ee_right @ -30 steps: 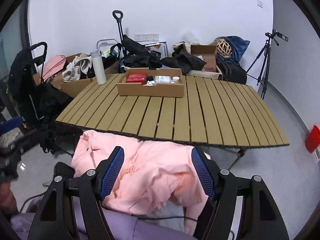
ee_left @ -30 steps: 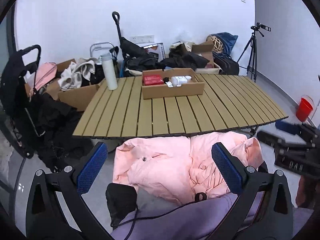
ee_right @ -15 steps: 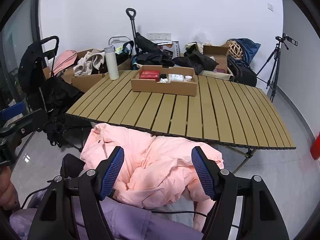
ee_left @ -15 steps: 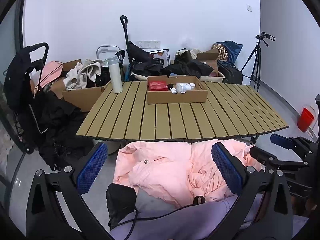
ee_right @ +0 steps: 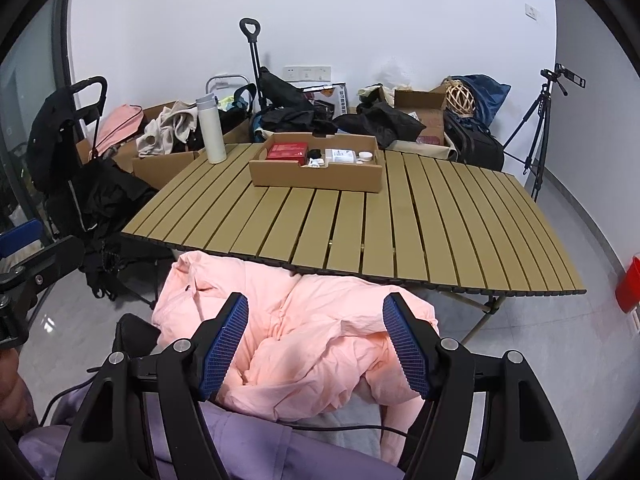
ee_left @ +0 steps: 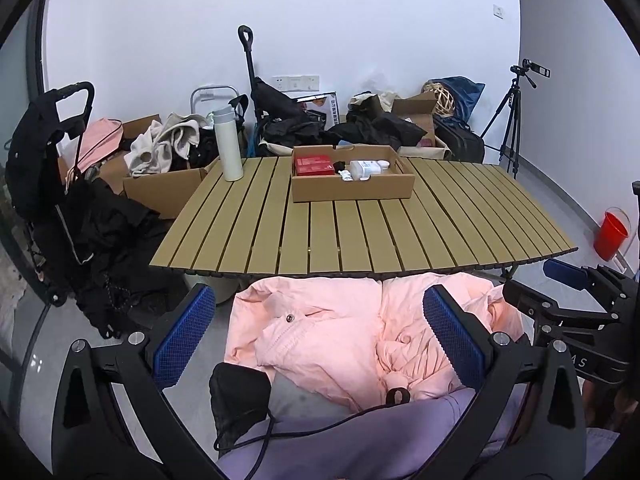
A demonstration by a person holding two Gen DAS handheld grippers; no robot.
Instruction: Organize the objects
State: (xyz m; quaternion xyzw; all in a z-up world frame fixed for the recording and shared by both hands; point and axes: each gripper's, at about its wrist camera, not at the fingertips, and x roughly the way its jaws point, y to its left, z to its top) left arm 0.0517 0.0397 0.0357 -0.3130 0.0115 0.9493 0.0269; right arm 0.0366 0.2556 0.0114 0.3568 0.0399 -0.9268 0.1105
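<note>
A cardboard tray [ee_left: 352,190] [ee_right: 316,178] stands at the far middle of a slatted wooden table [ee_left: 360,232] [ee_right: 400,224]. It holds a red box [ee_left: 313,165] [ee_right: 287,151], a white bottle [ee_left: 365,169] and small items. A white flask [ee_left: 229,143] [ee_right: 211,129] stands upright at the table's far left corner. My left gripper [ee_left: 320,336] and my right gripper [ee_right: 316,344] are both open and empty, held low over a pink jacket [ee_left: 352,332] [ee_right: 296,336] short of the table's near edge.
Cardboard boxes with clothes [ee_left: 168,148], black bags [ee_left: 288,120] and a trolley handle [ee_left: 246,40] crowd the far wall. A black stroller [ee_left: 48,168] stands left. A tripod [ee_left: 514,120] and a red bucket [ee_left: 610,234] stand right. A black cable [ee_left: 304,428] runs across my lap.
Both grippers have tilted upward and risen a little, so the table and room sit lower in view. The right gripper has come closer to the left one. Both stay open.
</note>
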